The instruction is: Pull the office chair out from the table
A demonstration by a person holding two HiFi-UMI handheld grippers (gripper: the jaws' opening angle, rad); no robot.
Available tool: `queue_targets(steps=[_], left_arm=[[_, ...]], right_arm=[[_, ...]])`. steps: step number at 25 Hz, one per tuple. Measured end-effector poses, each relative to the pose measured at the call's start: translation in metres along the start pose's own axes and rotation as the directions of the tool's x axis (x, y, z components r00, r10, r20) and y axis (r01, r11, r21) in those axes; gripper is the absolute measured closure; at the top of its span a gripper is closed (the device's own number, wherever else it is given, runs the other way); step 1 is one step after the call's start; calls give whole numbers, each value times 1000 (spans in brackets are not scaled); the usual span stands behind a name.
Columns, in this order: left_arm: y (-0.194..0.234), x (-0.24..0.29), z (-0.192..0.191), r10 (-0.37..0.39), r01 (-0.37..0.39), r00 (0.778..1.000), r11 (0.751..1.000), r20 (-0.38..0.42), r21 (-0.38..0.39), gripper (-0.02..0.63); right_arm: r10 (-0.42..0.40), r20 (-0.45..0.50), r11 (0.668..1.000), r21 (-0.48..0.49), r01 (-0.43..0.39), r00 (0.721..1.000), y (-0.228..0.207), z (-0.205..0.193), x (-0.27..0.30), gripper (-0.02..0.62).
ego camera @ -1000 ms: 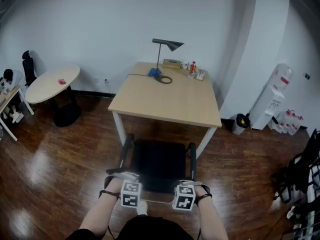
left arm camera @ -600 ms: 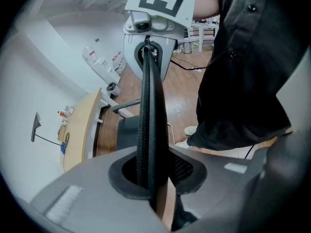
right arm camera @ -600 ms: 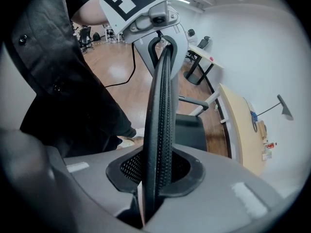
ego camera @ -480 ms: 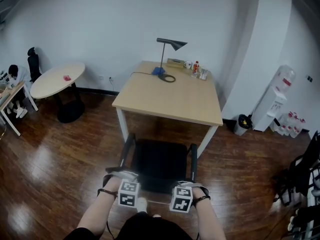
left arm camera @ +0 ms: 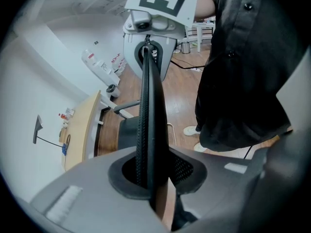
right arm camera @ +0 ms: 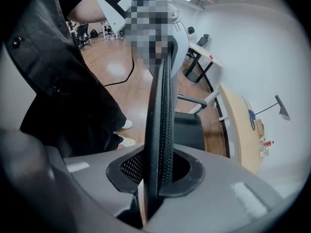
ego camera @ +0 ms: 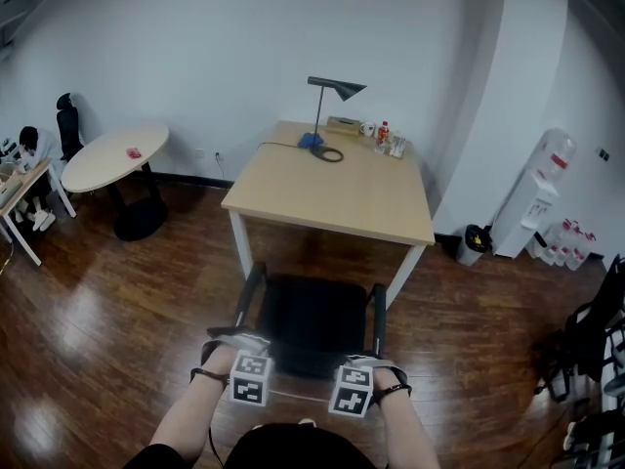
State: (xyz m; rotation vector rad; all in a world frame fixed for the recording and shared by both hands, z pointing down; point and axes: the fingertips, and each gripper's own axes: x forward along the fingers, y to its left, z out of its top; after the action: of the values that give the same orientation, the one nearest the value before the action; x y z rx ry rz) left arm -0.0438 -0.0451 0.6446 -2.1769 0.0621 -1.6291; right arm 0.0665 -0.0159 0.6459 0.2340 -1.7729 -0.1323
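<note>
Left gripper (ego camera: 252, 379) and right gripper (ego camera: 354, 389) each clamp the chair (ego camera: 311, 322) backrest's top edge, spaced for a straight, even pull; chair stands at the table's (ego camera: 332, 189) 6 o'clock

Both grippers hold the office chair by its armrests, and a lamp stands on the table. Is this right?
No. The left gripper and right gripper hold the office chair by the top edge of its backrest, as both gripper views show. The lamp is on the table.
</note>
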Motion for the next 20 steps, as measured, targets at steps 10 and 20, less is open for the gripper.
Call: queue_targets(steps=[10,20], left_arm=[[-4,-5,0,5,-5,1000,1000,14,-1,531],[17,-56,6,225,-203,958,970,178,-134,411]], right_arm=[[-88,-6,995,50,88,996,-1,1,-6,491],[-257,61,952,189,242,964,-12,-4,-46,434]])
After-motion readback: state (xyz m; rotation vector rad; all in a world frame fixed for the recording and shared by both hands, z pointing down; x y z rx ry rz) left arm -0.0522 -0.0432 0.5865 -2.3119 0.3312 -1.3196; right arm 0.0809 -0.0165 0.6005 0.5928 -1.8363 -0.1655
